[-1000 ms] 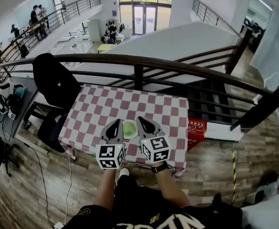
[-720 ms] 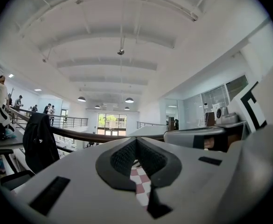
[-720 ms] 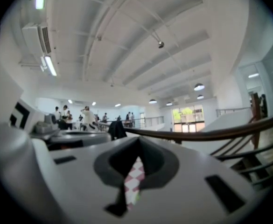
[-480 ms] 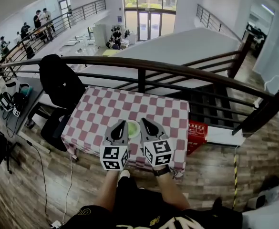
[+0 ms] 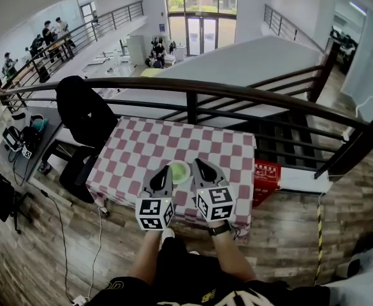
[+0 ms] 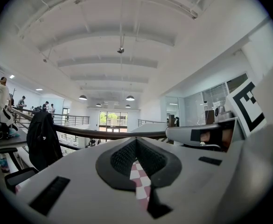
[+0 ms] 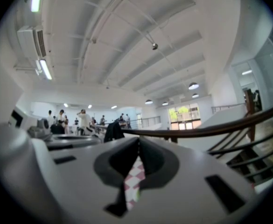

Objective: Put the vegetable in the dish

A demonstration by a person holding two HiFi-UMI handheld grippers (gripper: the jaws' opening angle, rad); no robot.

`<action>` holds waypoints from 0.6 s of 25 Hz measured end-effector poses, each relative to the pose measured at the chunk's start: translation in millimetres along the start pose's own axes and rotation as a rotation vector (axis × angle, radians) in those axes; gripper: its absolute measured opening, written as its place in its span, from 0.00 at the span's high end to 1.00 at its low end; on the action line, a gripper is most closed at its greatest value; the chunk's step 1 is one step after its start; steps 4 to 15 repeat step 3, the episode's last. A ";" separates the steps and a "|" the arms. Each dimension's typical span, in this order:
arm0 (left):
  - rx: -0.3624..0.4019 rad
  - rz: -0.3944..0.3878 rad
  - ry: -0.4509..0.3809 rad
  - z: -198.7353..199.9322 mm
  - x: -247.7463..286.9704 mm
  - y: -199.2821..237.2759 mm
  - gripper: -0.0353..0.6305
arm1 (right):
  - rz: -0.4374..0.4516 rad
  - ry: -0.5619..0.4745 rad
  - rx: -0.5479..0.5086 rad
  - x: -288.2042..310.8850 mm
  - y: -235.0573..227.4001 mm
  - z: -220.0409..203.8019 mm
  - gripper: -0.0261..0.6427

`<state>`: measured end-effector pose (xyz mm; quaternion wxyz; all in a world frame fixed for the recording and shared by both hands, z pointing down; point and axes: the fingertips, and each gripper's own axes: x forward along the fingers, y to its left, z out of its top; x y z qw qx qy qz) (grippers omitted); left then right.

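- While I held both tools level over the near edge of the checked table (image 5: 135,146), the dish (image 5: 178,171) sat right between them: just right of my left gripper (image 5: 161,169) and just left of my right gripper (image 5: 199,165).
- Neither hand had the edge. From the head view, the dish lay about equally close to each set of tips.
- As for the vegetable, the dish showed green inside, and I couldn't tell whether that was the vegetable already in it or only the dish's own colour. Nothing else green showed on the cloth (image 5: 224,146), so there was no long axis to read.
- Left gripper (image 6: 136,143), in its own view: jaws met at the tip with nothing between them, only a sliver of checked cloth showing through the gap below.
- Right gripper (image 7: 138,146), same story: jaws together and empty, with checks peeking through underneath.
- My call was that, with both tools closed and carrying nothing, either one would have had to open before it could take anything.
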<state>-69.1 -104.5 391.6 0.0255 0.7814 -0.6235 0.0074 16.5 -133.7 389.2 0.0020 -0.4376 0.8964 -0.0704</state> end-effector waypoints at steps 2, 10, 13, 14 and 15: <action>0.001 0.000 0.004 -0.1 -1.7 0.2 0.92 | -0.013 0.011 0.010 -1.1 -3.0 -3.3 0.94; 0.002 0.000 0.006 -0.5 -2.6 0.3 0.92 | -0.019 0.017 0.016 -1.8 -4.3 -5.1 0.94; 0.002 0.000 0.006 -0.5 -2.6 0.3 0.92 | -0.019 0.017 0.016 -1.8 -4.3 -5.1 0.94; 0.002 0.000 0.006 -0.5 -2.6 0.3 0.92 | -0.019 0.017 0.016 -1.8 -4.3 -5.1 0.94; 0.002 0.000 0.006 -0.5 -2.6 0.3 0.92 | -0.019 0.017 0.016 -1.8 -4.3 -5.1 0.94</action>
